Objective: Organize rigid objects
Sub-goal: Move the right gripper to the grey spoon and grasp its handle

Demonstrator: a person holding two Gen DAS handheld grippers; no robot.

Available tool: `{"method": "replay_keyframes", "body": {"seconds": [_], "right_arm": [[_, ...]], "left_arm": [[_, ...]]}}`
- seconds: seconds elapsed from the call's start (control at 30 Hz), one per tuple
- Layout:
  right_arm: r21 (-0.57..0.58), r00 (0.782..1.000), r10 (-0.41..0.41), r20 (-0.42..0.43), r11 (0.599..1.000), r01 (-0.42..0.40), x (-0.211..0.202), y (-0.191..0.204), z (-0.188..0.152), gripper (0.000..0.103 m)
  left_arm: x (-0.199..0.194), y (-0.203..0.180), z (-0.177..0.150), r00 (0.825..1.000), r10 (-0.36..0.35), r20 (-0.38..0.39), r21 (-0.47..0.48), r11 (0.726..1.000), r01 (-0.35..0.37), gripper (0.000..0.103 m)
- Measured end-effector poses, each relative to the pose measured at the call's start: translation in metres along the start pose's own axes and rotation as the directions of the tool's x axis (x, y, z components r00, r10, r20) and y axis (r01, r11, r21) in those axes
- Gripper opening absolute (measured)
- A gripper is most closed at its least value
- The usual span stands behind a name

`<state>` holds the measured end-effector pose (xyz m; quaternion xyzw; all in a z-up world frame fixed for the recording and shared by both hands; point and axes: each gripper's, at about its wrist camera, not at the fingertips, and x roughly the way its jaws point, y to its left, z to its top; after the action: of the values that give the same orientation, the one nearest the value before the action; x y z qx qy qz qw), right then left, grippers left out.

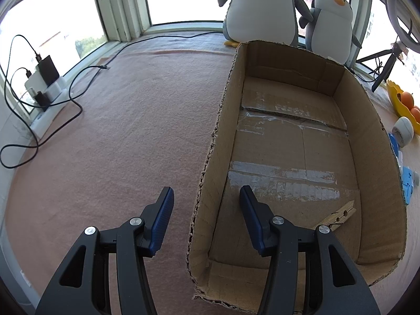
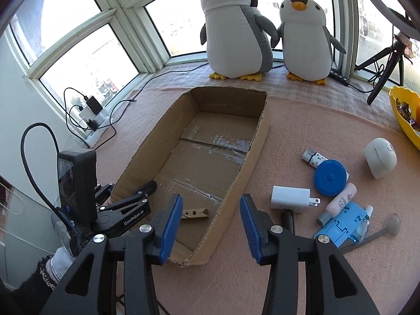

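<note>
An open cardboard box (image 1: pixel 367 120) (image 2: pixel 260 134) lies on the pink cloth. A wooden clothespin (image 1: pixel 337 216) (image 2: pixel 195 213) lies inside it at the near end. My left gripper (image 1: pixel 206 197) is open and empty, straddling the box's near left wall; it also shows in the right wrist view (image 2: pixel 131 199). My right gripper (image 2: pixel 211 204) is open and empty above the box's near right corner. To the right lie a white charger plug (image 2: pixel 290 198), a blue round tape measure (image 2: pixel 330 176), a pink bottle (image 2: pixel 340 202), a blue block (image 2: pixel 344 221), a white case (image 2: pixel 380 161) and a patterned tube (image 2: pixel 311 157).
Two plush penguins (image 2: pixel 236 26) (image 2: pixel 304 39) stand at the window behind the box. A power strip with chargers and cables (image 2: pixel 92 115) lies at the left. A yellow bowl (image 2: pixel 401 120) and a tripod (image 2: pixel 386 65) are at the right. A grey spoon-like tool (image 2: pixel 378 233) lies near the blue block.
</note>
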<state>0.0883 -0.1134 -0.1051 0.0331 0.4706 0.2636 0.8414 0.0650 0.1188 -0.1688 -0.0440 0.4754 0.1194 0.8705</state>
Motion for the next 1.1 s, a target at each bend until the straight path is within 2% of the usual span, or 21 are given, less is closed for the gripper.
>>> {"method": "replay_keyframes", "body": {"seconds": [0.2, 0.47, 0.57, 0.77, 0.9, 1.1], "right_arm": [[0.209, 0.998, -0.065, 0.005, 0.976, 0.063, -0.027, -0.079, -0.025, 0.042], [0.439, 0.984, -0.177, -0.005, 0.884, 0.161, -0.049, -0.169, -0.058, 0.042], [0.506, 0.986, -0.166, -0.015, 0.849, 0.151, -0.048, -0.193, -0.065, 0.042], [0.584, 0.991, -0.121, -0.05, 0.802, 0.128, -0.031, -0.215, -0.068, 0.042], [0.644, 0.998, -0.044, -0.05, 0.762, 0.065, -0.018, -0.226, -0.068, 0.042], [0.657, 0.996, -0.052, -0.07, 0.749, 0.085, -0.013, -0.231, -0.053, 0.042]], "left_arm": [[0.0, 0.0, 0.0, 1.0, 0.001, 0.0, 0.002, 1.0, -0.001, 0.052], [0.0, -0.001, 0.0, 1.0, 0.006, 0.002, 0.01, 1.0, -0.006, 0.052], [0.0, -0.002, 0.0, 1.0, 0.007, 0.003, 0.011, 1.0, -0.007, 0.052], [0.0, -0.002, 0.0, 1.0, 0.007, 0.004, 0.011, 1.0, -0.007, 0.052], [-0.001, -0.001, -0.001, 1.0, 0.005, 0.005, 0.008, 1.0, -0.005, 0.052], [-0.001, 0.0, -0.001, 1.0, 0.003, 0.006, 0.004, 1.0, -0.003, 0.052]]}}
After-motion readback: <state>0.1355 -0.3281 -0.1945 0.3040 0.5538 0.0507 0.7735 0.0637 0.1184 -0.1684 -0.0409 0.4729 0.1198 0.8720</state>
